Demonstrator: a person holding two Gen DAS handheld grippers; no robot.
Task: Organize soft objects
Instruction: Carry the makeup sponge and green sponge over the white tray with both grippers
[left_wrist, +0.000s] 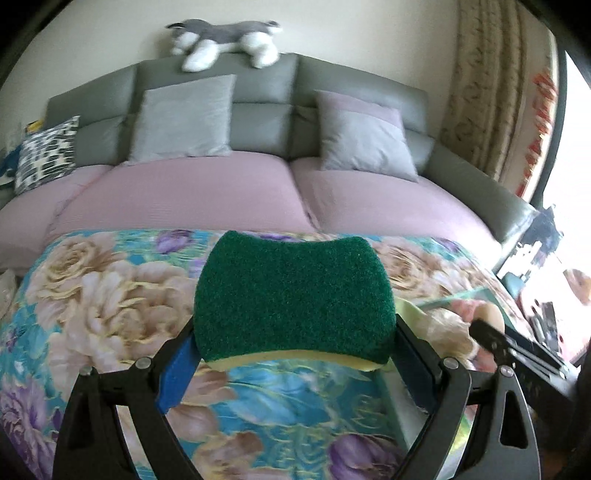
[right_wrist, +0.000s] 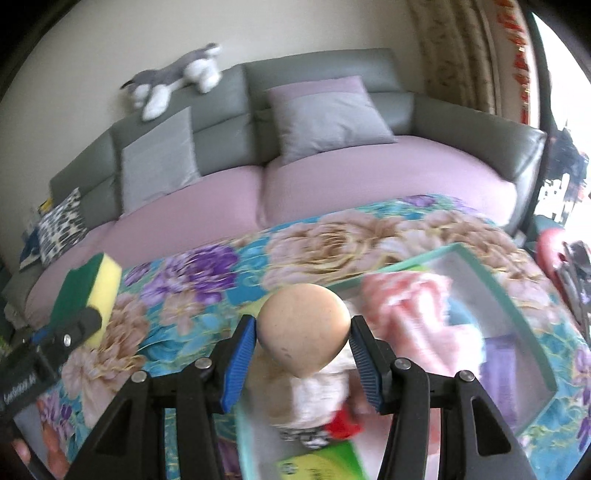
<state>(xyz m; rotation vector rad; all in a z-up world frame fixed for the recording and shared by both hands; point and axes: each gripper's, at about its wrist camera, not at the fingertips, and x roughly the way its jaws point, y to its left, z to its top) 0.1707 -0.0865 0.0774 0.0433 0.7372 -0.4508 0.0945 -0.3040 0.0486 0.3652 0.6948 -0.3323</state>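
Note:
My left gripper (left_wrist: 293, 343) is shut on a green-and-yellow scouring sponge (left_wrist: 291, 295) and holds it above the floral cloth (left_wrist: 110, 295). The sponge also shows in the right wrist view (right_wrist: 88, 291), at the left. My right gripper (right_wrist: 303, 339) is shut on a beige teardrop makeup sponge (right_wrist: 303, 326), held over a teal-rimmed box (right_wrist: 517, 314). The box holds a pink fluffy cloth (right_wrist: 413, 310), a purple item (right_wrist: 502, 373) and other soft things, blurred. The right gripper's tip and its sponge (left_wrist: 487, 314) appear at the right of the left wrist view.
A grey sofa (left_wrist: 258, 92) with a pink seat cover stands behind the table, with grey cushions (left_wrist: 184, 118), a patterned cushion (left_wrist: 48, 151) and a plush husky (left_wrist: 225, 40) on its back. A curtain (left_wrist: 487, 92) hangs at the right.

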